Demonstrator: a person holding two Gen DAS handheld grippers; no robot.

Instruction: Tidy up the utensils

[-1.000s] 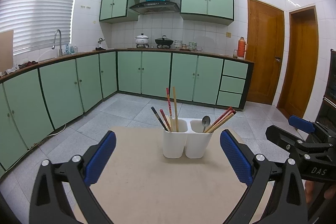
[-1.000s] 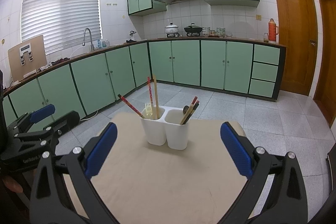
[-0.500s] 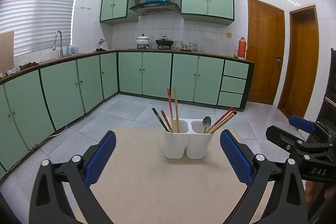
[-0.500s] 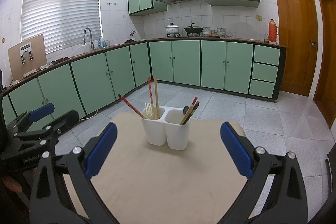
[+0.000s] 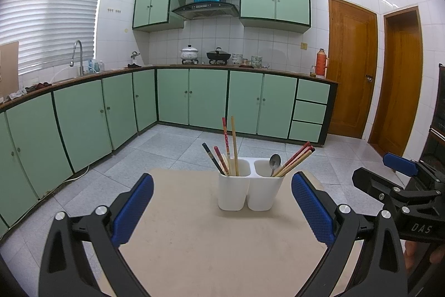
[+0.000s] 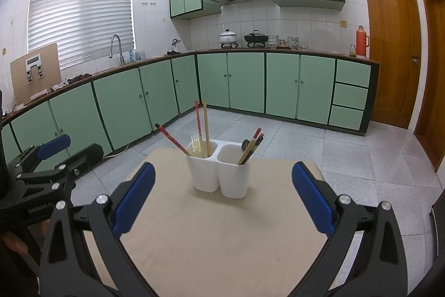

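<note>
Beige table point(image 5: 194, 241) over grey tiled floor point(image 5: 172, 146). Only item resting on it: white two-compartment utensil holder point(image 5: 250, 191), upright, toward the far edge (roughly centred left-right). Rest of the tabletop is plain matte surface, rounded far corners.

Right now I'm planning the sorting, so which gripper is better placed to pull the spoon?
Probably right: the spoon stands in the holder's right-hand compartment, nearer the right gripper. Both grippers are open and empty.
</note>
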